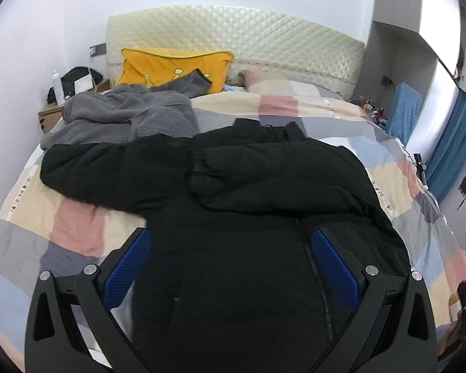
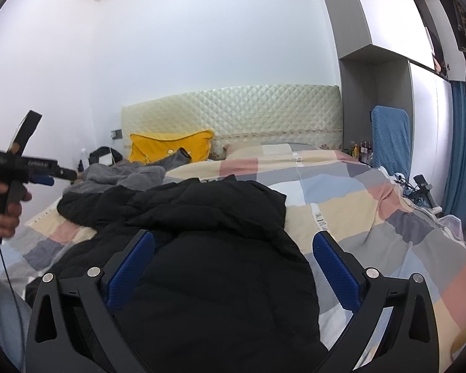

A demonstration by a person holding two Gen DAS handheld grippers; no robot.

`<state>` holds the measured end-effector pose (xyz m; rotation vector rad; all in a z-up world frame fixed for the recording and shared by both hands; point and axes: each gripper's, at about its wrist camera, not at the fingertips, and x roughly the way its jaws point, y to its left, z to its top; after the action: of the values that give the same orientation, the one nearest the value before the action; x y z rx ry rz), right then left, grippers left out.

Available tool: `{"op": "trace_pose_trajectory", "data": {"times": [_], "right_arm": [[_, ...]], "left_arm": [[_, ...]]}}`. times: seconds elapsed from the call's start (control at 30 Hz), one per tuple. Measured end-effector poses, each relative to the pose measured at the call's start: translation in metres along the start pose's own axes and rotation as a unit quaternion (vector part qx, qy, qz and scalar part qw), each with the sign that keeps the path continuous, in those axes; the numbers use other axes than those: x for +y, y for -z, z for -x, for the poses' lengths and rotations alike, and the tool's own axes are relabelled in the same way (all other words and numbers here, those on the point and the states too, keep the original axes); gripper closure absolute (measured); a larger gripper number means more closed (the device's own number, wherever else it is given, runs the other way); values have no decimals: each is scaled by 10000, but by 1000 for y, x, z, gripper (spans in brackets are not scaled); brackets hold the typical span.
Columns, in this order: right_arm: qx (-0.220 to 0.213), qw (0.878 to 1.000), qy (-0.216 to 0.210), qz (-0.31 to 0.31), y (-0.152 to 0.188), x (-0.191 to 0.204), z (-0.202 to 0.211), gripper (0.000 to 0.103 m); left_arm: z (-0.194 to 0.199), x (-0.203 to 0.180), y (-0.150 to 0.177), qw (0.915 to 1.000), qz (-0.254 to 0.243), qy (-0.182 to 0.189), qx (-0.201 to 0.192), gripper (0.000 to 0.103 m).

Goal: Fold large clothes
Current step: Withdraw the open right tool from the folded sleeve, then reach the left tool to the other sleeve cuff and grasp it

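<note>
Black padded jacket (image 1: 248,217) lies spread on the bed, over a checked quilt (image 1: 77,227), front side up with the zip (image 1: 318,283) running toward the near edge. One sleeve (image 1: 273,171) is folded across the chest, its cuff toward the left; the other sleeve (image 1: 87,171) extends out to the left.

Left gripper (image 1: 231,267): jaws stand wide apart, blue pads (image 1: 127,270) clear of the fabric on both sides. It hangs above the lower body of the jacket, which fills the space under and between the fingers. Nothing is gripped. In the right wrist view the same tool (image 2: 31,168) appears at the far left, raised above the bed in a hand (image 2: 11,211).

Right gripper (image 2: 233,267): jaws fully spread, holding nothing. The jacket's right-hand portion (image 2: 220,279) lies below and between the fingers; the left pad (image 2: 130,270) sits over the black fabric, the right pad (image 2: 335,270) over the quilt just beside the jacket's edge.

Elsewhere on the bed: a grey fleece garment (image 1: 130,112) at the far left, touching the jacket's outstretched sleeve, and a yellow cushion (image 1: 171,68) against the quilted headboard (image 1: 264,37).
</note>
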<state>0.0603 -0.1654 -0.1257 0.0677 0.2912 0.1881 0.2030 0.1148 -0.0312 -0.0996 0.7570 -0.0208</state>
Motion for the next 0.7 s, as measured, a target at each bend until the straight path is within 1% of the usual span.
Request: {"op": "trace_pose_trajectory", "data": {"times": [0.13,0.27,0.4,0.47,0.6,0.7], "right_arm": [[44,10000,22,1,1,2,-2,0],[-4,9997,116,-207,1,-8,-1,0],[35,9985,306,-443,2,-19,-3,0],[59,9985,327,-446,2,-19,-5,0],[66,9991,297,-281,2,-11,-7,0],[112,9996,252,-106,4,-1,-10,0]], "left_arm": [[13,35,-31,9998,119,-171,-44,0],[23,82,-47,9982,377,-401,-219,0],[22,132,-50,9949,639,-748,-203,0],[24,158,-50,9913,796,-1001,-300,0],[20,208,-49,9850,1022,-1325,-430,0],[14,239,-47,9819,1184,-1417,-426,0]]}}
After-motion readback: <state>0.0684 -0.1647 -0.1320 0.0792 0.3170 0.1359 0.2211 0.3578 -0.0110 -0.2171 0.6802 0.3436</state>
